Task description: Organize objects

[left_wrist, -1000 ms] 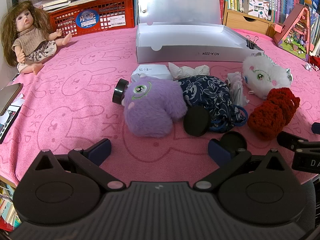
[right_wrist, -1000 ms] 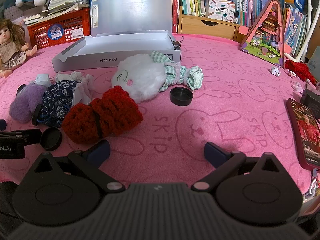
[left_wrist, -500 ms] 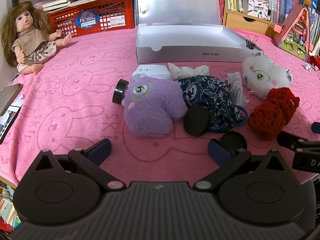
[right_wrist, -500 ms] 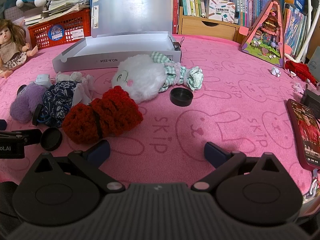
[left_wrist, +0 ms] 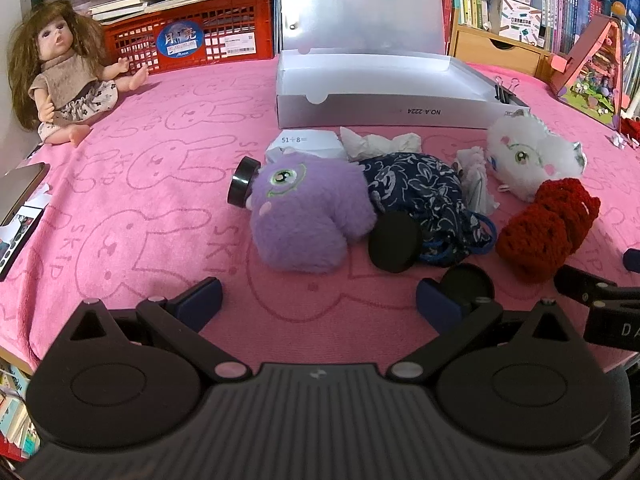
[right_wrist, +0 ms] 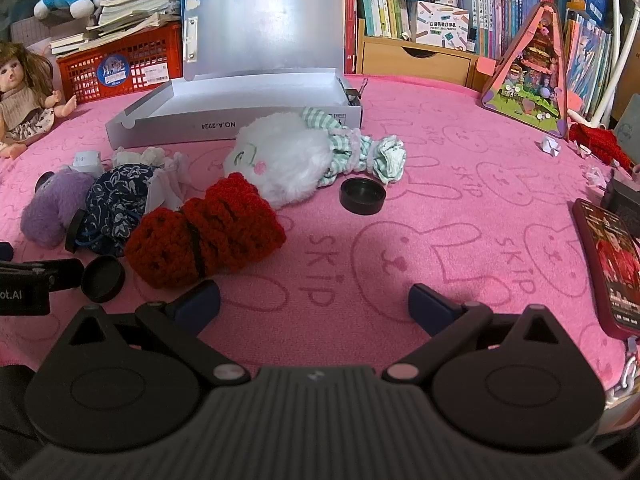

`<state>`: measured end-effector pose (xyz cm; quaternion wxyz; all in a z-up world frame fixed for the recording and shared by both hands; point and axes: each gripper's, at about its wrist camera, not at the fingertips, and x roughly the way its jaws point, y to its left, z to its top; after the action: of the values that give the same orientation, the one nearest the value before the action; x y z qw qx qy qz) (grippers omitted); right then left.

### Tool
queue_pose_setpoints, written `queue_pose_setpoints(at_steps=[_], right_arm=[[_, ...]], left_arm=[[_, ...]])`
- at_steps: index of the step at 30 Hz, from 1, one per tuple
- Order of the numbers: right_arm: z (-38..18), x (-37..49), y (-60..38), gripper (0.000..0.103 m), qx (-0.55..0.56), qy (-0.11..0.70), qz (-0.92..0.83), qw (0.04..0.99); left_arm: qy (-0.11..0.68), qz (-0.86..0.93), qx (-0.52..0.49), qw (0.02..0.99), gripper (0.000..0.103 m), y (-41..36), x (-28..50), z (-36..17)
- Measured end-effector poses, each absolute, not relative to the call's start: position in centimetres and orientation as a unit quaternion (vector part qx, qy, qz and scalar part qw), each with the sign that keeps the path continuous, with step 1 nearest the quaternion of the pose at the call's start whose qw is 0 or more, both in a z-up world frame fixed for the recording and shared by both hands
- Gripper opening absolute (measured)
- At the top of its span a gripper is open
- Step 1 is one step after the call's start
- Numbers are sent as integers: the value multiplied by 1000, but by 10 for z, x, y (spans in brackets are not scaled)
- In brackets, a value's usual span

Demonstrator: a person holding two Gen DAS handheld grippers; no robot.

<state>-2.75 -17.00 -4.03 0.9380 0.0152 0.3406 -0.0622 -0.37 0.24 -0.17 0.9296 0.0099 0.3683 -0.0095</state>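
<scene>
A purple plush (left_wrist: 304, 216) lies on the pink cloth beside a dark blue floral pouch (left_wrist: 420, 188), a red knitted piece (left_wrist: 548, 228) and a white plush (left_wrist: 532, 160). Black lids (left_wrist: 394, 242) lie among them. An open grey box (left_wrist: 380, 92) stands behind. My left gripper (left_wrist: 318, 300) is open and empty, just short of the purple plush. My right gripper (right_wrist: 316, 304) is open and empty, to the right of the red knitted piece (right_wrist: 204, 236). The white plush (right_wrist: 284, 156) and a loose black lid (right_wrist: 362, 196) lie ahead of it.
A doll (left_wrist: 60, 72) sits at the far left by a red crate (left_wrist: 192, 32). A phone (right_wrist: 608, 268) lies at the right edge. A pink triangular toy house (right_wrist: 528, 76) and books stand at the back right.
</scene>
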Motion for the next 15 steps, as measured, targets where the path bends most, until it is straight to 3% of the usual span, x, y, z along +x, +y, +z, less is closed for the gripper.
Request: queue_pose_setpoints(at_steps=[9,15], right_arm=[[-35,-29,-171,103,39,325,-32,944],[-27,-25,-161,97,1,305,-25,952]], left_arm=[[337,-37,-9,941,103,10,-11,8],[307,-46,12,950,103,11,-15,20]])
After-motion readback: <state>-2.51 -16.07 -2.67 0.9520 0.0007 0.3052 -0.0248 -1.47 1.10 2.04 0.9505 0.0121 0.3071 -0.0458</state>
